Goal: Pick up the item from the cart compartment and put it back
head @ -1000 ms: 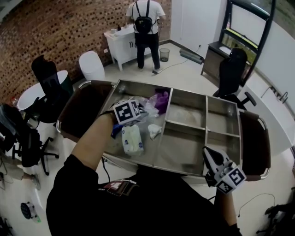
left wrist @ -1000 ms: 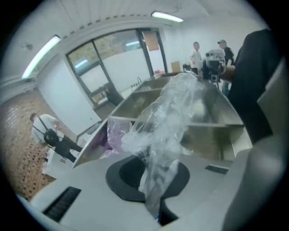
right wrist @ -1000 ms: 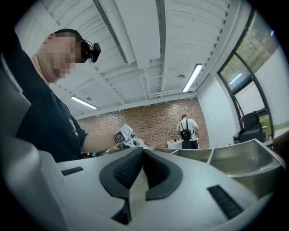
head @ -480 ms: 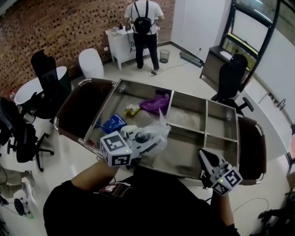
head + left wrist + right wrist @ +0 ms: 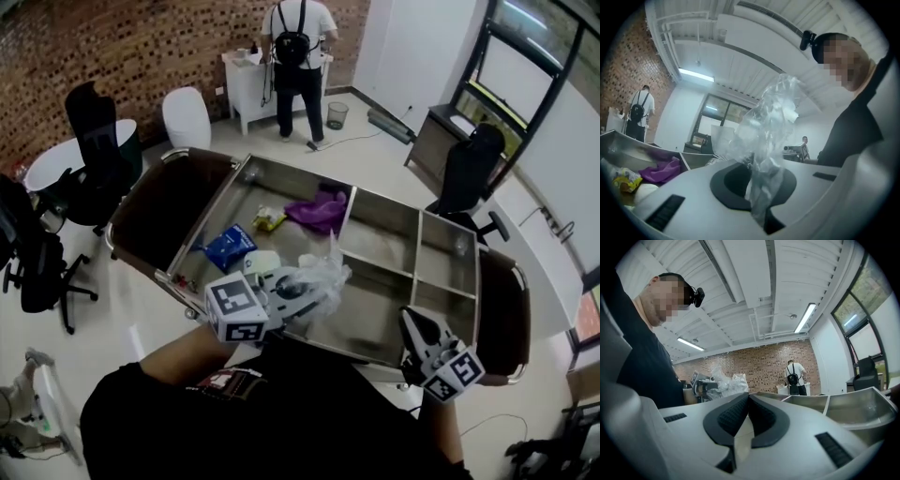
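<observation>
Pick-up half judged done. My left hand-held gripper (image 5: 286,295) is clamped on a crumpled clear plastic bag (image 5: 319,275). In the left gripper view the film is pinched between the closed pads and billows above them.

Position: the bag is held clear of the cart (image 5: 281,172), at lower centre of the head view, above the near edge of the big left compartment (image 5: 246,202).

In that compartment: blue packet (image 5: 228,247), yellow packet (image 5: 269,221), purple cloth (image 5: 319,208).

My right hand-held gripper (image 5: 412,323), lower right, has its jaws together on nothing and is off the cart.

Left to do: lower the bag into the compartment, let go, pull back.
</observation>
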Available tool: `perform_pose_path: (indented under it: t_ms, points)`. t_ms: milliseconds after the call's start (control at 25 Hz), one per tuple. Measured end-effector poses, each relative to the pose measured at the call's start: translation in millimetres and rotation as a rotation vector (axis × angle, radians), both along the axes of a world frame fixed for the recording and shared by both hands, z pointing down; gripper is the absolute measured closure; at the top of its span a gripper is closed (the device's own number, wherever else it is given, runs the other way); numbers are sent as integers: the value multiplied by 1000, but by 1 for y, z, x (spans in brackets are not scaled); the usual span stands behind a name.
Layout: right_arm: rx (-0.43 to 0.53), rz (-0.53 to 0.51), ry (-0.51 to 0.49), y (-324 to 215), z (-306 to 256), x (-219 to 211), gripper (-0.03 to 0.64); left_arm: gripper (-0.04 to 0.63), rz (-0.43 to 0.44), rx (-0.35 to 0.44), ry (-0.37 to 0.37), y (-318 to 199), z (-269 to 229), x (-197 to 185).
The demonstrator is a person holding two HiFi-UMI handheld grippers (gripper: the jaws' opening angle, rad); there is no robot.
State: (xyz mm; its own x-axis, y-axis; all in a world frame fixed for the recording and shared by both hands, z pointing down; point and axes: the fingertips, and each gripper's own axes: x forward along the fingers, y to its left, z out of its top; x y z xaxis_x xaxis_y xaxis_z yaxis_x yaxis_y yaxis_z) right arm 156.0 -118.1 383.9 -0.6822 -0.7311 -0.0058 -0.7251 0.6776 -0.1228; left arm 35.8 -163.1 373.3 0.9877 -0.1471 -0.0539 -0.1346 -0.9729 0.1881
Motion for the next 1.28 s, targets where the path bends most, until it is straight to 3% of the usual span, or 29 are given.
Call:
perform_pose_path:
  t_ms: [600,760,1000,1160,1280]
  points:
    - [3,25,21,3,2,9,629,603,21,11,-20,3,-5,0]
    - [9,41,13,7,2,17,629,603,18,54,-68,4,-5,9]
    - [27,75,-4,15,0,35,629,603,11,214,-355,-6,19,56]
    - [44,97,-27,23,0,48,629,603,26,284,-686,-17,75,89]
    - [52,122,-44,28,-1,57,629,591,119,307,-928,-13,118,101]
